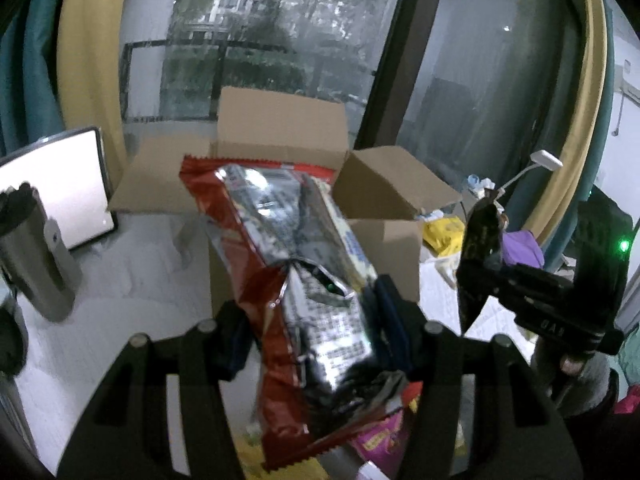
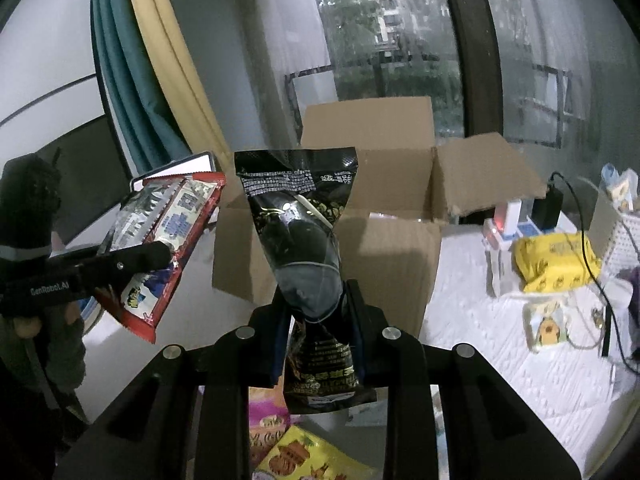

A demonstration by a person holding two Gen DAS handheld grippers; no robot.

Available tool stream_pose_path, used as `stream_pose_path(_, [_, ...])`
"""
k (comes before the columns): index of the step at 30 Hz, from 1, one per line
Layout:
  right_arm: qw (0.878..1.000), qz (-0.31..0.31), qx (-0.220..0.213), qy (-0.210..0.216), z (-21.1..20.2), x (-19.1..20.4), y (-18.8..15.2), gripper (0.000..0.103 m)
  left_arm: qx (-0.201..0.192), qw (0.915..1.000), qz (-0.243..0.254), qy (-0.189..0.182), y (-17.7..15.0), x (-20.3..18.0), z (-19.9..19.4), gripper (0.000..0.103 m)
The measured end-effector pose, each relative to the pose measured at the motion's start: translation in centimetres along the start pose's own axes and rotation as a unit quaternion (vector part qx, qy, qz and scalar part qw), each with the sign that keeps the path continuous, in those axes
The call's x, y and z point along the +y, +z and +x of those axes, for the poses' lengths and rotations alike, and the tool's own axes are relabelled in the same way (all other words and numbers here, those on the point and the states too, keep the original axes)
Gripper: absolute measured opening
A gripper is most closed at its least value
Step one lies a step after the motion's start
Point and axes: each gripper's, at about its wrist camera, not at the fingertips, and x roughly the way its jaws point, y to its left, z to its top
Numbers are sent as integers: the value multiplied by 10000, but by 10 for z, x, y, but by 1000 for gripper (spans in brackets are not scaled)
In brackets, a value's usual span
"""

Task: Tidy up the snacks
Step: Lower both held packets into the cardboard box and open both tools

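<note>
My left gripper [image 1: 312, 320] is shut on a red and silver snack bag [image 1: 288, 264] and holds it up in front of the open cardboard box [image 1: 280, 128]. The same bag shows at the left of the right wrist view [image 2: 168, 232]. My right gripper [image 2: 316, 312] is shut on a black snack bag [image 2: 300, 216], held upright before the box [image 2: 380, 248]. That black bag shows at the right of the left wrist view [image 1: 480, 248]. More snack packets, pink [image 1: 380, 436] and yellow [image 2: 304, 456], lie below the grippers.
A white table [image 1: 128, 280] carries a steel mug [image 1: 36, 264] and a tablet [image 1: 68, 184] at left. At right are a yellow pack [image 2: 556, 260], a white basket [image 2: 624, 248], cables and small boxes. A window and curtains stand behind.
</note>
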Motion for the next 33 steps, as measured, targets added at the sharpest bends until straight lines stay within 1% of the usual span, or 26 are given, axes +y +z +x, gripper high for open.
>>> stream_pose_path(4, [9999,-88,-25,-100,9,-1,15,28,-85,9998,196,48,14,2,7,57])
stream_pose_path(8, [9996,-183,-67,-183,17,-4,29,28,-125,9995,296,10,29,8,19,58])
stream_pose_path(21, [9983,-345,-179,-443,58,-26,83,28,-132,9993,355,-39,74,36,78,58])
stream_pose_path(26, [9977,-372,-233,-516,77,-37,101,28,-56,9993,364,2,82,35,99,58])
stream_pose_path(33, [9977,-321,-148,-573,101,-50,115,28,-23,9995,306,-62,89,35,122,58])
